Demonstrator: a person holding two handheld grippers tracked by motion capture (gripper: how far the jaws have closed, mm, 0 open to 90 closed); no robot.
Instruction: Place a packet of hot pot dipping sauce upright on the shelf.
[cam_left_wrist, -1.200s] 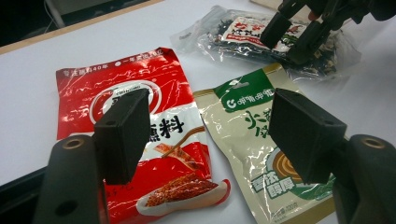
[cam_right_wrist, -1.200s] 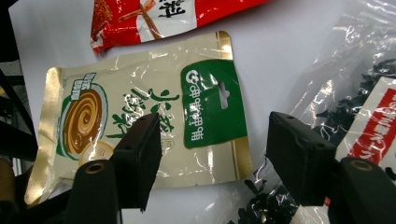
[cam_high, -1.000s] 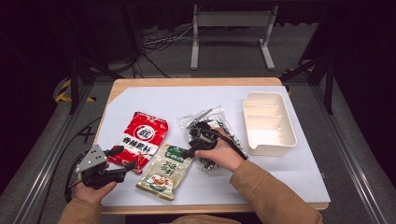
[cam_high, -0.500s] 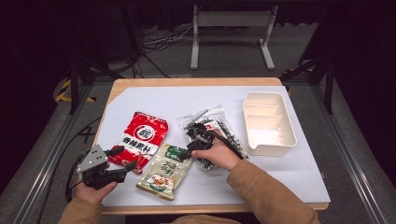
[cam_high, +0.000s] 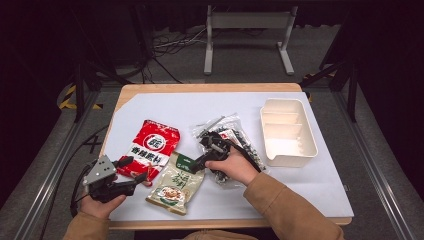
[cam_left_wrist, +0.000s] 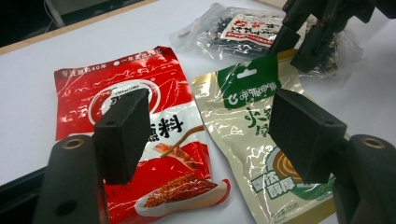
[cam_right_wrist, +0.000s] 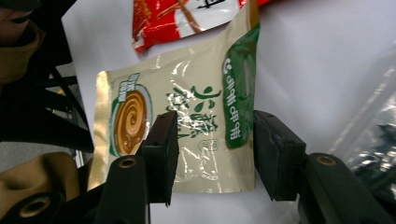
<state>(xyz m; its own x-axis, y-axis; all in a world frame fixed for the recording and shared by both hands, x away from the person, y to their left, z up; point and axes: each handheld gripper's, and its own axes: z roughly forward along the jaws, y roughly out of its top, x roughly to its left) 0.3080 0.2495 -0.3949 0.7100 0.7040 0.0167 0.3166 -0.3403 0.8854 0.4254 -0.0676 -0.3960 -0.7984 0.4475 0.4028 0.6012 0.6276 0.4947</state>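
The right gripper reaches from the middle of the desk toward the green-topped beige packet, which lies flat near the front edge, left of centre. In the right gripper view its jaws have just been closing and stand on either side of the packet's green end, with gaps to the foil on both sides, so the pads do not press on it. The right hand rests over a clear bag of dark dried food, which lies just right of the beige packet, toward the middle of the desk. A red packet lies just left of the beige one, their edges touching or slightly overlapping. The left gripper sits at the front left corner, held by the left hand, and its jaws stand well apart with nothing between them; in the left gripper view they frame the red packet and the beige packet beyond. A white divided tray stands near the right edge, apart from the packets.
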